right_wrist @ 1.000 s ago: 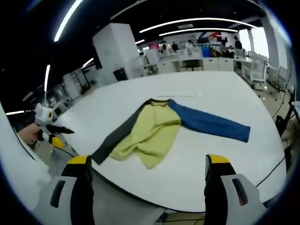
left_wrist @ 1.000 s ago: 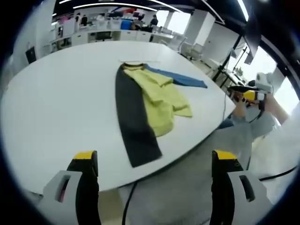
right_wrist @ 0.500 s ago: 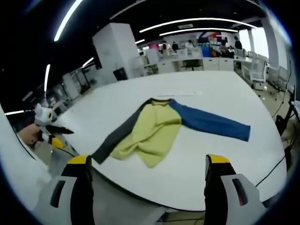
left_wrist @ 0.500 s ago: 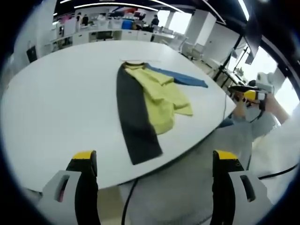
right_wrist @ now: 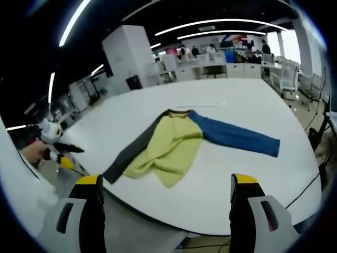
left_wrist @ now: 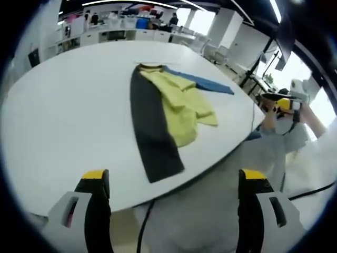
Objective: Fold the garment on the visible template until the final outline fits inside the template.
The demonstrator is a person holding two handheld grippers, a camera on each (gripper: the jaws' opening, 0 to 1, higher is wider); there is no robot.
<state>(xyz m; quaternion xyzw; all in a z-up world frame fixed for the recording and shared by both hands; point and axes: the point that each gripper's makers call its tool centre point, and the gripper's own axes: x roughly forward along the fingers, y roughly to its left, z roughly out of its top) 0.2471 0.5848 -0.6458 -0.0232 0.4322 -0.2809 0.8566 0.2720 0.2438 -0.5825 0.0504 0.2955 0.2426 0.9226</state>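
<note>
From both sides I look onto the garment (right_wrist: 174,145), which lies flat on the white bench (left_wrist: 68,105), well ahead of both tools. My left hand-held gripper (left_wrist: 171,182) has its jaws spread and holds nothing; so does my right hand-held gripper (right_wrist: 164,185). The dark grey sleeve (left_wrist: 150,132) runs long toward my left side, its cuff near the bench edge, so I judge the left the nearer hand for it. The blue sleeve (right_wrist: 237,138) stretches away toward my right. The yellow body (right_wrist: 166,147) looks soft and rumpled (already partly doubled over). No template outline is clear to me.
</note>
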